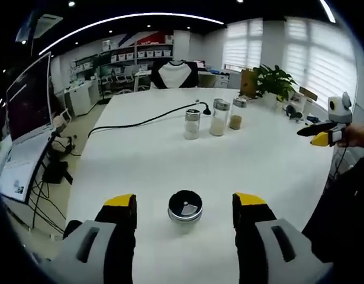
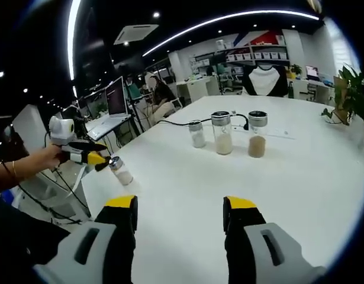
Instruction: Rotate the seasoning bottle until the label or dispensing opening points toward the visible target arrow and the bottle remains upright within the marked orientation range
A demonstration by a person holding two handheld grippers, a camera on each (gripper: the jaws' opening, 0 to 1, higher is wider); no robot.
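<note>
In the left gripper view, the left claw stands wide open, its yellow-tipped jaws on either side of the seasoning bottle and clear of it, gripping nothing. The bottle stands upright on the white worktop, seen from above: a black cap in a metal ring, with a pale wedge-shaped dispensing opening on top. Farther ahead of this claw, well apart from the bottle, three glass jars stand in a row: a small shaker jar, a taller jar of white grains, and a jar of tan powder. A black cable runs across the worktop toward them. Off to the right, the right claw hovers above the worktop's edge. Beyond the worktop's far end stand a black-and-white shirt and a potted plant.

In the right gripper view, the right claw is also wide open and empty above bare worktop. To its left, the other claw's jaws straddle the seasoning bottle, held by a hand. Whether they touch it cannot be told from here.
</note>
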